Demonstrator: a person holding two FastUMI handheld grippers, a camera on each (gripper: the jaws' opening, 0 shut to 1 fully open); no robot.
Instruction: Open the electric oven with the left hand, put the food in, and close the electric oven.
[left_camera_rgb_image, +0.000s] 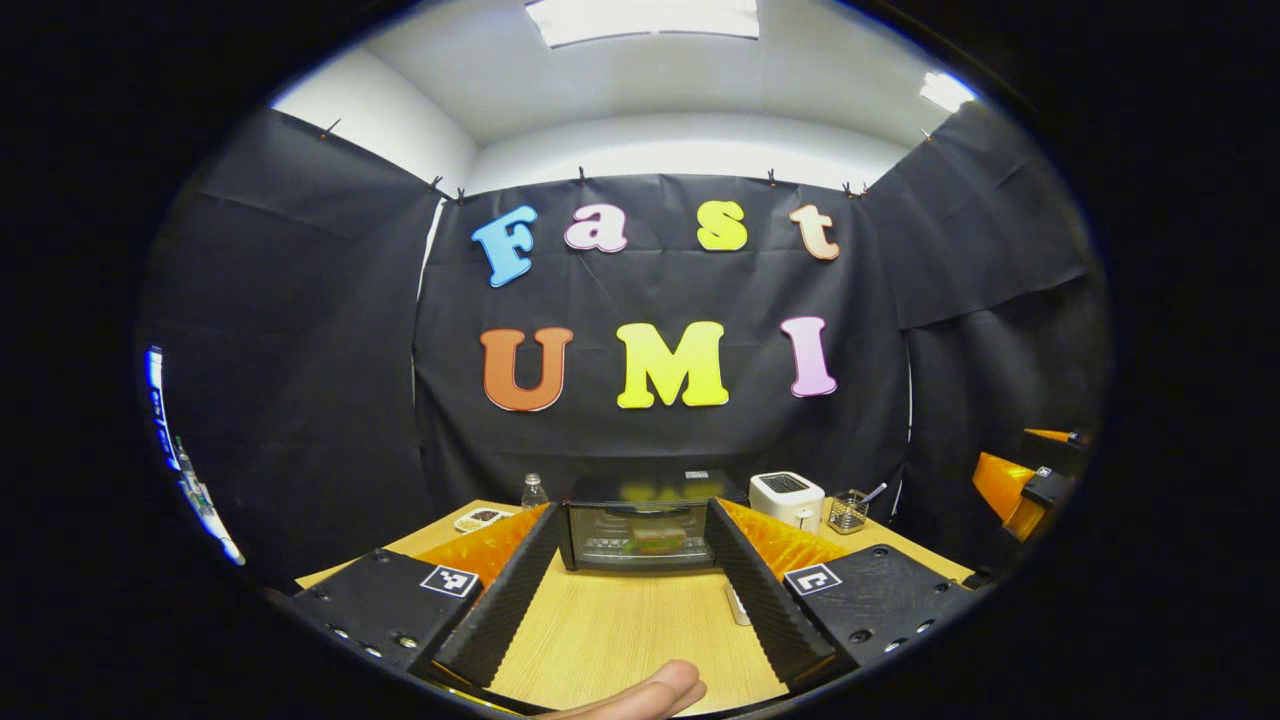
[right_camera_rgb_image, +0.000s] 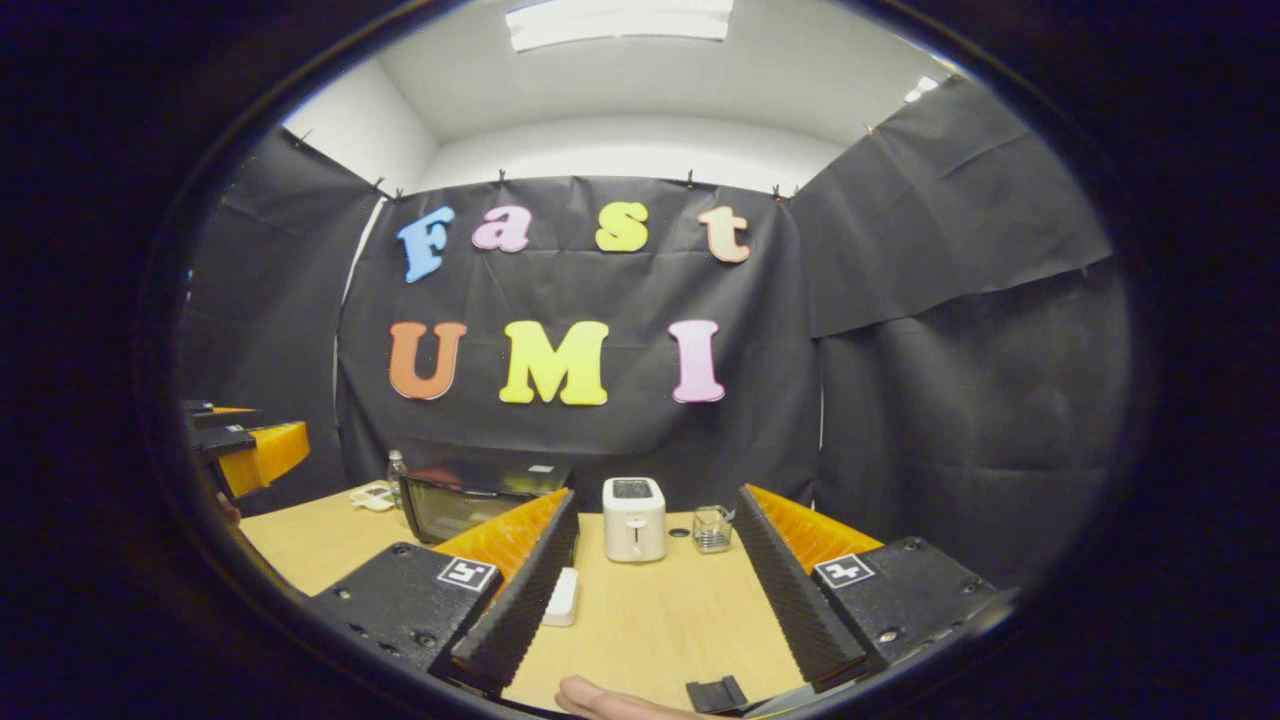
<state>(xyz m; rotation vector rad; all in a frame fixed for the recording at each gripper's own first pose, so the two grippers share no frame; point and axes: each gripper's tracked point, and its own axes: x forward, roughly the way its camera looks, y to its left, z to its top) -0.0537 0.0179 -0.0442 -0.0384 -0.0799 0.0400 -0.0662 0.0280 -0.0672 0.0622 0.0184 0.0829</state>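
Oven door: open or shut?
Shut. The black glass-fronted electric oven's door stands upright and flush; food shows behind the glass.

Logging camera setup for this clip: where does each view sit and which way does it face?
Left gripper view: rides the left tongs, open, facing the black glass-fronted electric oven across the light wooden table; a fingertip shows below.
Right gripper view: rides the right tongs, open, facing the white toaster; a fingertip shows.
Shared: oven, toaster, table.
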